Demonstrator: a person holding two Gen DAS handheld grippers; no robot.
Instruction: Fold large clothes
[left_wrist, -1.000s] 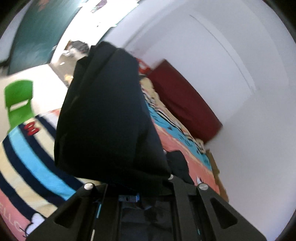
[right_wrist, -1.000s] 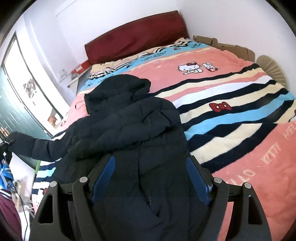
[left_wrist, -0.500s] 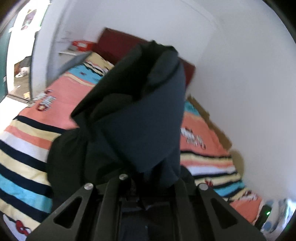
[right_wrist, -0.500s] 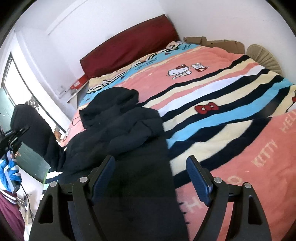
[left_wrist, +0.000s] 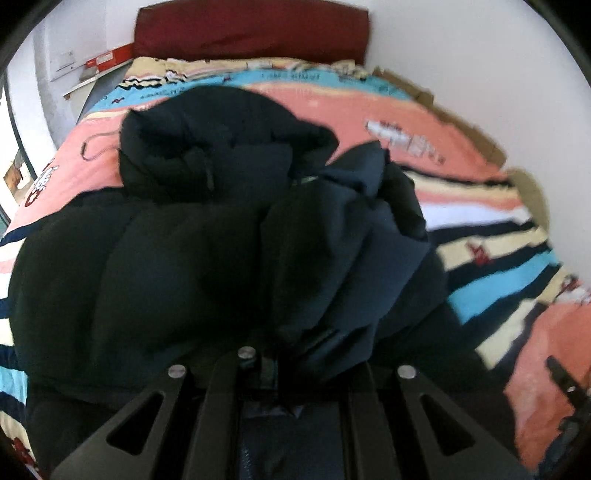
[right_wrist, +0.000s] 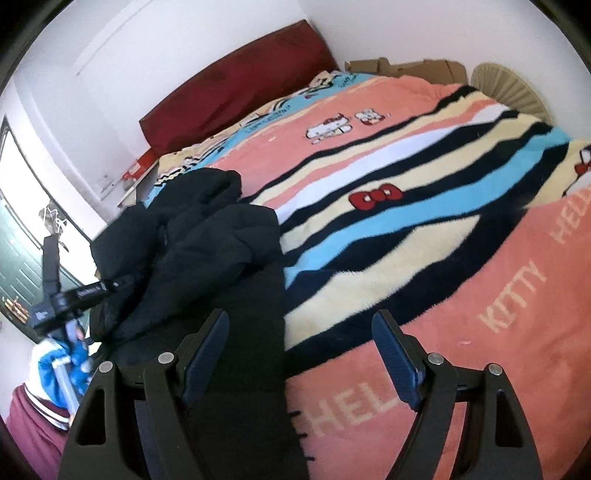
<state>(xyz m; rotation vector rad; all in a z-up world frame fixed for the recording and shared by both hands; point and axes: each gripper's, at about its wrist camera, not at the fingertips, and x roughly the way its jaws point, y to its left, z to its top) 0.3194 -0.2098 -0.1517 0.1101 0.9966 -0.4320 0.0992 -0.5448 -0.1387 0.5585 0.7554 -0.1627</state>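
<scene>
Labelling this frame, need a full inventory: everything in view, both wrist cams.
jacket: 1, black, hooded, on the near left of the bed
sleeve: 1, dark navy, held up over the jacket
blanket: 1, pink with striped bands, covers the bed
headboard: 1, dark red, at the wall
cardboard: brown, far edge of the bed
fan: 1, beige, beside the cardboard
left gripper: black, shut on sleeve
right gripper: black, blue pads, open, empty

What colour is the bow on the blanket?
Red. The bow sits on a cream stripe of the blanket, clearest in the right wrist view.
</scene>
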